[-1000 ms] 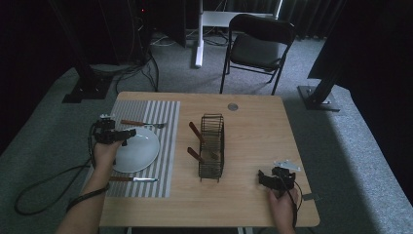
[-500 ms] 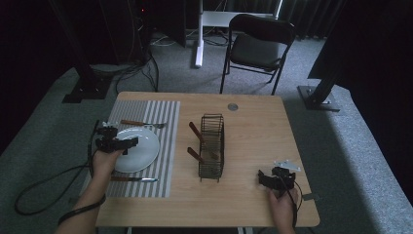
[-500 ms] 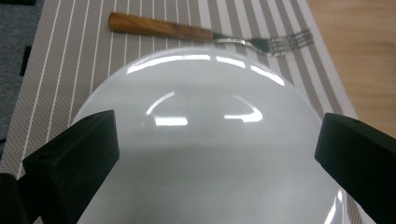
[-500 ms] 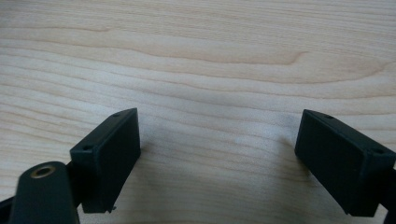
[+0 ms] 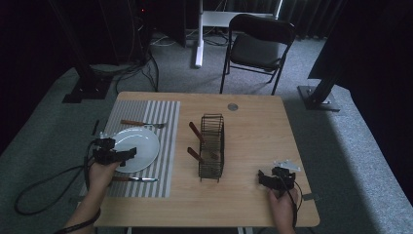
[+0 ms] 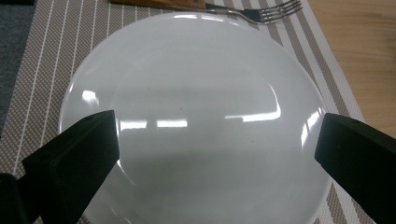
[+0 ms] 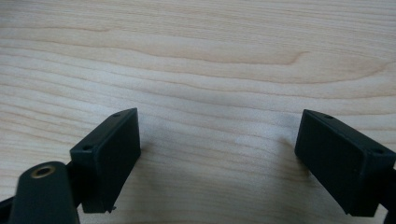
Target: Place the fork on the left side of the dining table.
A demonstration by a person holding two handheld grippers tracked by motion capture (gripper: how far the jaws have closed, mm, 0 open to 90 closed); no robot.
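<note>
A white plate [image 5: 136,147] lies on a striped placemat [image 5: 165,126] at the table's left. My left gripper [image 5: 127,155] is open at the plate's near-left edge, its jaws spread wide over the plate [image 6: 196,116] in the left gripper view. A fork [image 5: 142,124] with a wooden handle lies beyond the plate, and its tines [image 6: 271,11] show at the top of the left gripper view. A knife [image 5: 134,179] rests on the mat near the front. My right gripper [image 5: 265,179] is open low over bare wood [image 7: 201,70] at the front right, holding nothing.
A black wire rack [image 5: 212,146] stands mid-table with two wooden handles [image 5: 195,130] sticking out of its left side. A small round disc [image 5: 233,106] sits at the table's far edge. A folding chair [image 5: 258,44] stands behind the table.
My left gripper has moved toward the near side and down onto the plate's near-left edge. The right gripper has stayed put.
</note>
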